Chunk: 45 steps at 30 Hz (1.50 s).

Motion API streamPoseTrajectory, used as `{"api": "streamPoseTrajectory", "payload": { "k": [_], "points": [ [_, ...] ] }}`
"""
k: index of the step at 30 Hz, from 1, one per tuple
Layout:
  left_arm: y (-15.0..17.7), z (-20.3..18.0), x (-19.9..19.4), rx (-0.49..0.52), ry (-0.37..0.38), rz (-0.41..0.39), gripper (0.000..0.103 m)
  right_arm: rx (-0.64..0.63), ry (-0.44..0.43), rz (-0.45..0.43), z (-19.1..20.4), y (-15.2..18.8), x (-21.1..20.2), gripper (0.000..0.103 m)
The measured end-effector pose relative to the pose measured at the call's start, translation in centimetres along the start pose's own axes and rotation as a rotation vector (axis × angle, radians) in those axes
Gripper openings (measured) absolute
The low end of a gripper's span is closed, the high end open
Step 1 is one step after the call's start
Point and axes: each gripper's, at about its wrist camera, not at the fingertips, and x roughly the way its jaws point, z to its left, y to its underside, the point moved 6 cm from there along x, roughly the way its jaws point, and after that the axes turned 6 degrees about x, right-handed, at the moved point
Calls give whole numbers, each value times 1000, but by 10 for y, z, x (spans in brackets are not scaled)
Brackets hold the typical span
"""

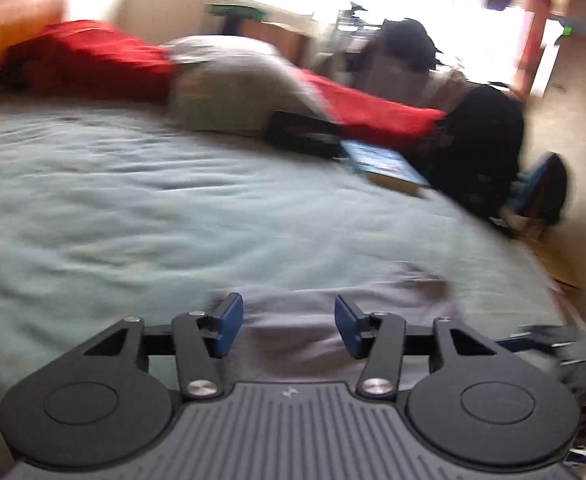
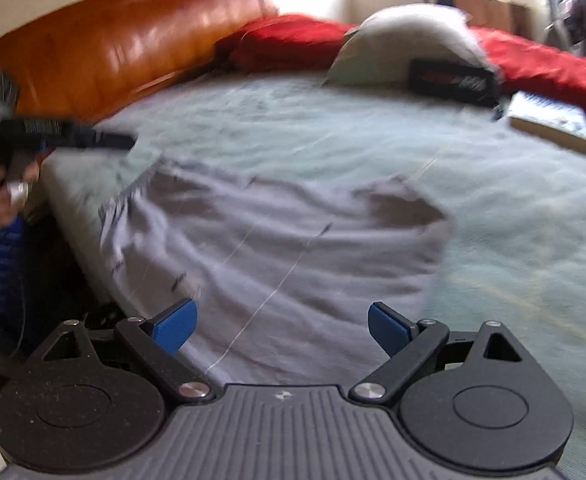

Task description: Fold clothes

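Observation:
A pale grey garment point(image 2: 277, 240) lies spread and rumpled on the light green bedsheet point(image 2: 333, 136), with a darker patch near its far right corner. My right gripper point(image 2: 283, 328) hangs open over the garment's near edge, nothing between its blue pads. In the left wrist view the same garment point(image 1: 289, 316) shows just beyond my left gripper point(image 1: 289, 326), which is open and empty above it. The left gripper point(image 2: 93, 140) also appears at the left of the right wrist view, held by a hand beside the bed's edge.
A grey pillow point(image 2: 405, 44) and red bedding point(image 2: 541, 64) lie at the far side of the bed, with a black box point(image 2: 453, 78) and a book point(image 2: 549, 120) beside them. An orange-brown headboard point(image 2: 125, 40) stands at the left. Both views are motion-blurred.

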Motion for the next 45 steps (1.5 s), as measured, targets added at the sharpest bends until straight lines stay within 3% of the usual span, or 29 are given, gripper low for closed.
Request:
{"api": "streamPoseTrajectory", "payload": {
  "k": [3,4,5,6,7,11,14,15,17,21,24,27,31,33,37,42,45],
  "points": [
    [8,-8,41,-2,37,82,52,-10,5,24,-4,10,20,100],
    [13,0,54,-3,-21,108,52,-19,-5,15,-3,12,19,103],
    [19,9,65,-5,-75,129,44,-27,-14,7,-2,14,19,103],
    [23,17,70,-6,-119,136,21,-27,-12,4,-2,16,18,103],
    [26,24,72,-12,-146,138,19,-29,-13,0,-2,16,18,103],
    [22,22,56,-27,-131,118,21,-17,-15,9,-2,15,16,103],
    [19,-3,43,58,-99,84,44,-1,-8,13,-1,2,10,103],
    [19,-11,40,85,-83,75,47,5,-5,13,0,-4,8,103],
    [24,-18,43,105,-52,89,49,10,-7,4,-2,-20,11,103],
    [38,1,60,44,-103,152,48,7,-26,-30,-12,-58,29,103],
    [39,8,57,2,-69,136,48,7,-38,-51,-21,-85,44,103],
    [41,11,55,-4,-66,133,45,60,16,6,-49,-90,84,103],
    [41,13,53,-12,-66,132,43,119,99,4,-79,-85,93,103],
    [38,9,49,-4,-76,129,43,167,95,-26,-82,-85,73,103],
    [29,-9,35,51,-63,98,48,139,35,-94,-59,-79,22,103],
    [40,-21,35,85,-51,137,54,62,-57,-51,-18,-47,6,103],
    [55,-13,37,80,-104,176,53,42,9,13,-16,-20,19,103]
  ]
}}
